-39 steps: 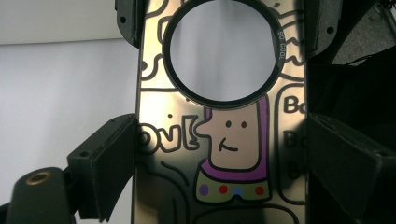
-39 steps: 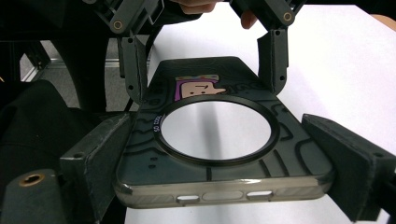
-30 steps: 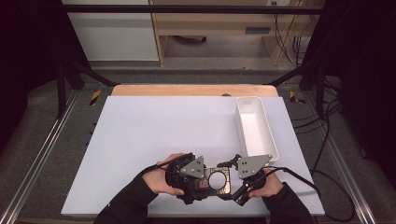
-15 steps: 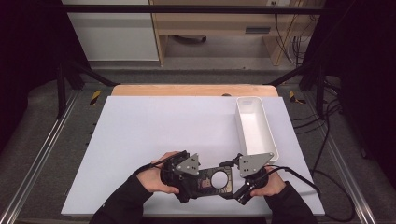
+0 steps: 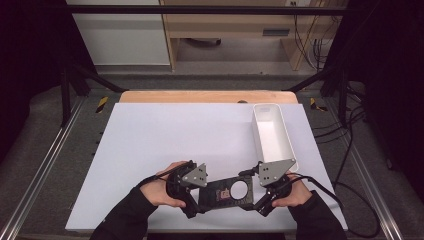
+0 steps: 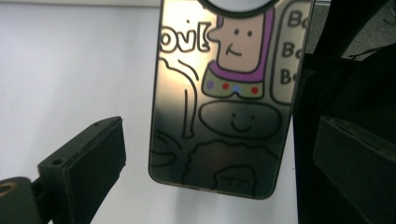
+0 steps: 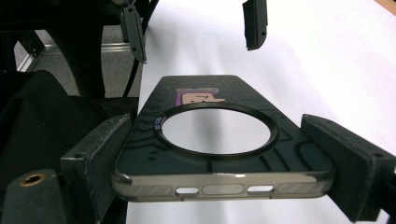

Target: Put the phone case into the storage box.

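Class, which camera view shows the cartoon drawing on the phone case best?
The left gripper view: the phone case faces the camera, its figures clear. The right gripper view sees it edge-on, drawing foreshortened. The high view shows it small and dark.

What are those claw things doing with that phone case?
A person is holding a claw in each hand, low over the white table. Between the two claws is a dark phone case with cartoon drawings and a big round ring on it. The right claw has its jaws around one end of the case, touching or nearly touching its sides. The left claw is open around the other end, with gaps on both sides. An empty white bin sits on the table's right side.
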Tool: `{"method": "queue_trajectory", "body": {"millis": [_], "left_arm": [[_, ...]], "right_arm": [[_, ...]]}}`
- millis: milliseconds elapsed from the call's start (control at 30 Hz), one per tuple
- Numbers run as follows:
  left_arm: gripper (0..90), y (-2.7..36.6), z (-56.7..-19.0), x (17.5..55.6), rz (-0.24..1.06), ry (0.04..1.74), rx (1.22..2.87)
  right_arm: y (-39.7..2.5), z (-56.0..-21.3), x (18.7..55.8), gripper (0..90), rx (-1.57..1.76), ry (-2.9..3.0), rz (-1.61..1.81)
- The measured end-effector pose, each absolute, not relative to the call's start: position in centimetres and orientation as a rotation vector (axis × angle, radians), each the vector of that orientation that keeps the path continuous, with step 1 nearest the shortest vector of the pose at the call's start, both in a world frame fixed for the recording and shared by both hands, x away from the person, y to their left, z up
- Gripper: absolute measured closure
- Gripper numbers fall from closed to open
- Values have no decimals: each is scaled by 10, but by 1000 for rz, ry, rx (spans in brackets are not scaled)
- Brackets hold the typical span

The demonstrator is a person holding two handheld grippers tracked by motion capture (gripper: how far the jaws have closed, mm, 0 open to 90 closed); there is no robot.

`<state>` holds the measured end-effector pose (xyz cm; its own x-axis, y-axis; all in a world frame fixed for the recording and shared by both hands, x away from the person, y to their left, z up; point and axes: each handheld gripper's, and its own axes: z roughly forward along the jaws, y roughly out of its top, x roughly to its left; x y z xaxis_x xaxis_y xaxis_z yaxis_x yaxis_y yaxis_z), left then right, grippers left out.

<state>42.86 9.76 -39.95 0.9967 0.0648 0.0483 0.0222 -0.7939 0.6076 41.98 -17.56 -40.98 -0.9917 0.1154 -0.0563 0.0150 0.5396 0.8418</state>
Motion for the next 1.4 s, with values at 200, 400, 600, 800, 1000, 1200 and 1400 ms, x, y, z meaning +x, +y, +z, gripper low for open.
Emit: {"method": "queue_trajectory", "body": {"millis": [200,400,600,800,1000,1200,1400], "left_arm": [[2,95,-403,431,72,84,2537],[0,91,-404,433,73,90,2562],[0,81,-405,434,72,77,2596],[0,74,-407,434,76,68,2610],[0,70,-409,435,70,60,2624],[3,64,-412,435,65,59,2644],[21,59,-416,436,52,57,2674]], "right_arm": [[-172,-401,421,121,89,2676,1410],[-169,-393,422,121,70,2692,1372],[-163,-389,424,121,53,2710,1341],[-158,-385,425,121,39,2724,1310],[-154,-382,425,121,23,2736,1276],[-150,-381,425,121,8,2747,1252],[-148,-383,426,121,3,2753,1239]]}}
